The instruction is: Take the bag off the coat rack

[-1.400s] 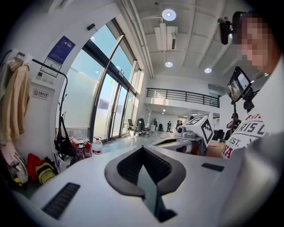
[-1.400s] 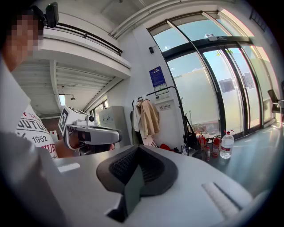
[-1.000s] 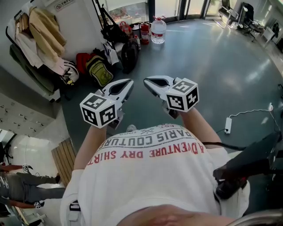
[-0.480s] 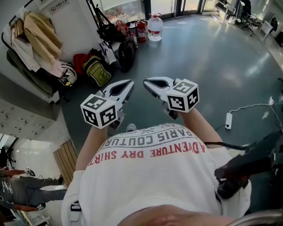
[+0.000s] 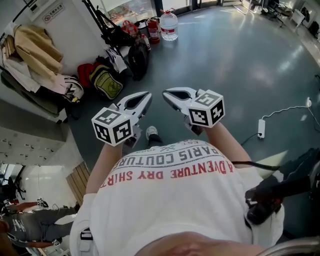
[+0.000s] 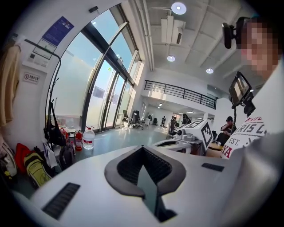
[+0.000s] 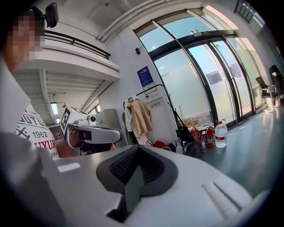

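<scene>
Black bag (image 5: 112,36) on coat rack (image 5: 93,11), 11 o'clock in head view, well apart from both claws. Below it on floor: backpacks (image 5: 105,82), fire extinguisher (image 5: 152,30), water jug (image 5: 169,25). At centre, side by side: left gripper (image 5: 145,95) and right gripper (image 5: 167,93), both closed, empty.

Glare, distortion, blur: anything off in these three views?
Head view: strong fisheye bend; window glare streaks the glossy floor; hanging coats read clearly. Left gripper view: black circular vignette, glass wall washed out by daylight. Right gripper view: same vignette, glass wall bright too, interior on the left dimmer. Both gripper views carry a mosaic patch in a top corner.
</scene>
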`<state>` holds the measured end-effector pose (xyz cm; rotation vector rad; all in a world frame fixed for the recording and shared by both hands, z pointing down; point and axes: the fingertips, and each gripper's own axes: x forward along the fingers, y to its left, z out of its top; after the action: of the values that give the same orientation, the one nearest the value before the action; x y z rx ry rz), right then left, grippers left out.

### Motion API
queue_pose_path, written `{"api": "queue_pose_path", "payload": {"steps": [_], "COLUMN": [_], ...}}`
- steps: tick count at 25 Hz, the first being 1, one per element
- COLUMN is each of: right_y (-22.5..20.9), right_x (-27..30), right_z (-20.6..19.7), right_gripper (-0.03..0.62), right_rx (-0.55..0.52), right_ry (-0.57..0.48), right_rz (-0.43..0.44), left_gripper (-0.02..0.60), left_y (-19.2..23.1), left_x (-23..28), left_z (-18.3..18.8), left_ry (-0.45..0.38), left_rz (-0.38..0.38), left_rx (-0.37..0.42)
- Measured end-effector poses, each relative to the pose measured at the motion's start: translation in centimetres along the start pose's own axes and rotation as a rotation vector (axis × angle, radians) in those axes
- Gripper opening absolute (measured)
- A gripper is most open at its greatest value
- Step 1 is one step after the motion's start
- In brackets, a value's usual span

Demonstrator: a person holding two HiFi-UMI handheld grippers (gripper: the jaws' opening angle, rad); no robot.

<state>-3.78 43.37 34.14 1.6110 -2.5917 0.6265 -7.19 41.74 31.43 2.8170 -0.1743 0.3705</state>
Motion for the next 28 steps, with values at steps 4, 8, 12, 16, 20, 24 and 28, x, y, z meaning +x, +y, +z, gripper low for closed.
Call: {"api": "queue_pose_path", "payload": {"steps": [4,8,12,16,20,24,28], "right_y": [-3.8,-8.4,-14.0,-20.7,-26.7,-30.4,-31.9], "right_x": [1.8,6.3,13.9,24.2,35.5,44.1,49.6], "right_z": [0.0,0.6,2.2,5.6,10.5,15.5,18.4], "right_gripper": [0.002,0.002,0.002,0.002,0.002,0.002,0.002], "right_rx": [0.017,0.033,0.051,0.077,0.078,0.049,-0.001], "right_ry": [0.006,0.025,0.064,0.093,0.111,0.106,0.110], "right_rz": [-0.036,-0.059,-0.055,-0.044,-0.035,-0.011,0.031], "left_gripper": [0.000,0.000,0.002,0.001,0.000,0.001,0.002], "left_y": [3.1,9.2,18.2,30.9,44.7,55.0,60.9], "left_x": [2.6,5.3,8.2,10.8,12.1,11.9,11.0], "left_z": [-0.1,0.4,1.7,4.5,9.0,13.6,16.2], "left_ry": [0.018,0.021,0.034,0.041,0.027,-0.014,-0.068], "left_rz": [-0.021,-0.029,-0.026,0.010,0.063,0.121,0.171], "left_rx": [-0.006,-0.028,-0.060,-0.107,-0.124,-0.128,-0.131]}}
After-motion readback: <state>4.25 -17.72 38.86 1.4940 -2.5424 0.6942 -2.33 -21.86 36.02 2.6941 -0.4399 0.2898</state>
